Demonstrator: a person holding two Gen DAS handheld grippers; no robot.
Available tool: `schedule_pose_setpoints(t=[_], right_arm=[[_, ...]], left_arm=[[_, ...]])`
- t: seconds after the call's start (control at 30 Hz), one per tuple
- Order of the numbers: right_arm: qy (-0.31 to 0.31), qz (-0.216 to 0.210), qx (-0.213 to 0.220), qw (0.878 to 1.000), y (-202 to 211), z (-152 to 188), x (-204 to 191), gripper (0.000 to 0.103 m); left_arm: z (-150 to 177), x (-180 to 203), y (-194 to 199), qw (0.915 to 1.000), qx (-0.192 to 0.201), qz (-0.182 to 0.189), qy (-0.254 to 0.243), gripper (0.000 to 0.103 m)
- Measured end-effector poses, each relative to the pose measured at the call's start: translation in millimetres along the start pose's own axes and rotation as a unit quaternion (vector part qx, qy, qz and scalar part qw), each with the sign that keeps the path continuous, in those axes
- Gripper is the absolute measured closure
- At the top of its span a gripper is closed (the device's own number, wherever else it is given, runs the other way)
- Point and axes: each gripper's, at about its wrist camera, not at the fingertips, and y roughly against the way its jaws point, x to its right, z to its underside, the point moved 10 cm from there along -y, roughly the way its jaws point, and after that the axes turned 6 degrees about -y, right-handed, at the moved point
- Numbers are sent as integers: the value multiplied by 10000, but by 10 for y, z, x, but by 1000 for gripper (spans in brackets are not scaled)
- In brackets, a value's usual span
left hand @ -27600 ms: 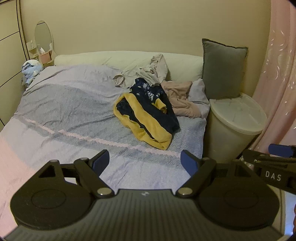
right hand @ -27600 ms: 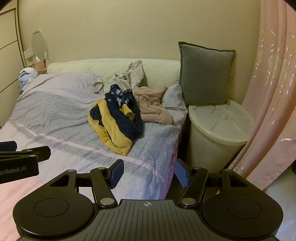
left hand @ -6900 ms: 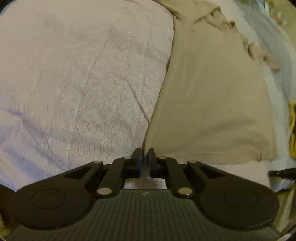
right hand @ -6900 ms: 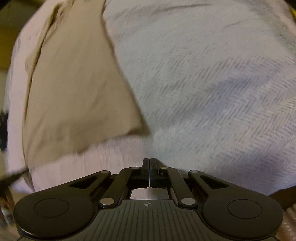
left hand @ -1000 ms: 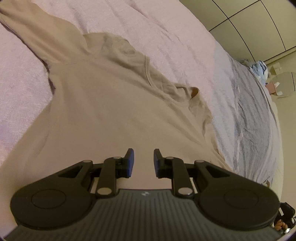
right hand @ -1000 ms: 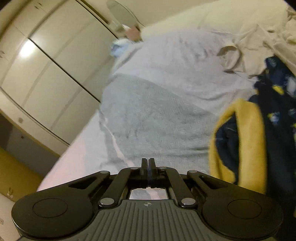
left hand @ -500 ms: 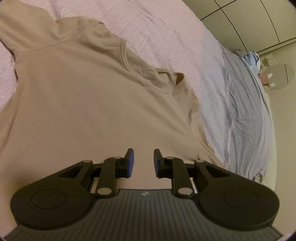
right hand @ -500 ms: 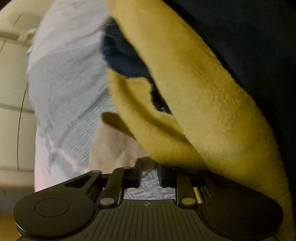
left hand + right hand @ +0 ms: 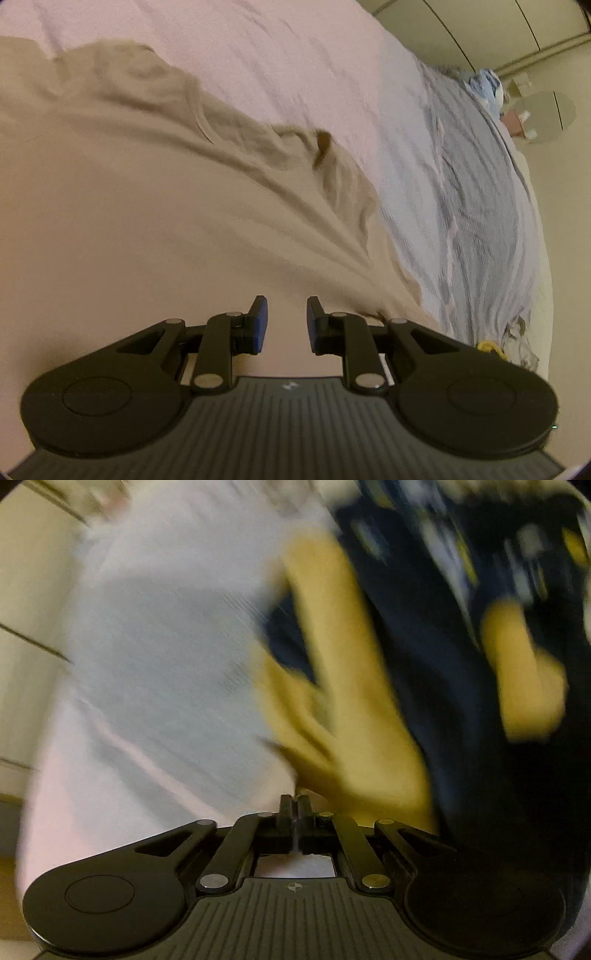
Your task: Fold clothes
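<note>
A: Where was the beige shirt (image 9: 155, 221) lying?

B: Spread over the bed (image 9: 332, 66), on the pale pink part of the cover, its cloth pulled into long creases that ran toward the lower right of the left wrist view. The neckline sat up near the top, with a bunched fold beside it.

A: And the left gripper (image 9: 283, 325)?

B: It hung over the shirt's body, pointing steeply down, jaws a little apart with nothing between the blue pads. I could not tell whether the tips touched the cloth.

A: The right gripper (image 9: 294, 805)?

B: Its jaws were pressed together. The view was badly blurred, so I could not tell whether any cloth was caught between them. A bit of pale fabric showed just at the tips.

A: What lay ahead of it?

B: A yellow and navy garment (image 9: 424, 657), heaped on the grey-striped part of the cover, filling the right side of that view. Its yellow edge came down close beside the closed fingertips.

A: Anything else?

B: An oval mirror (image 9: 550, 118) and wardrobe doors (image 9: 480, 29) at the far end of the bed.
</note>
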Motion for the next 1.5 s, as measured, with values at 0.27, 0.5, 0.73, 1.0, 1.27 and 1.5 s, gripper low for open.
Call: schedule_pose_setpoints(t=[0.27, 0.5, 0.73, 1.0, 1.27, 1.5], right_arm=[[1044, 505, 8, 9932, 10, 62, 44, 73], [1683, -262, 309, 9849, -21, -272, -316, 58], [1732, 37, 25, 9849, -560, -280, -214, 57], [1183, -422, -101, 9920, -441, -365, -54, 57], [1669, -83, -225, 9857, -385, -285, -137, 61], [1156, -688, 0, 9909, -223, -340, -263, 64]], left_arm=[[-96, 367, -257, 9934, -316, -47, -1099, 82], [-492, 1316, -864, 9575, -207, -4, -2878, 66], [-926, 1778, -1564, 8757, -224, -833, -4751, 57], [-917, 1487, -2099, 8192, -788, -999, -5592, 95], [-982, 1504, -2019, 8375, -482, -783, -5386, 100], [-1035, 1549, -2011, 8509, -389, -698, -5192, 100]])
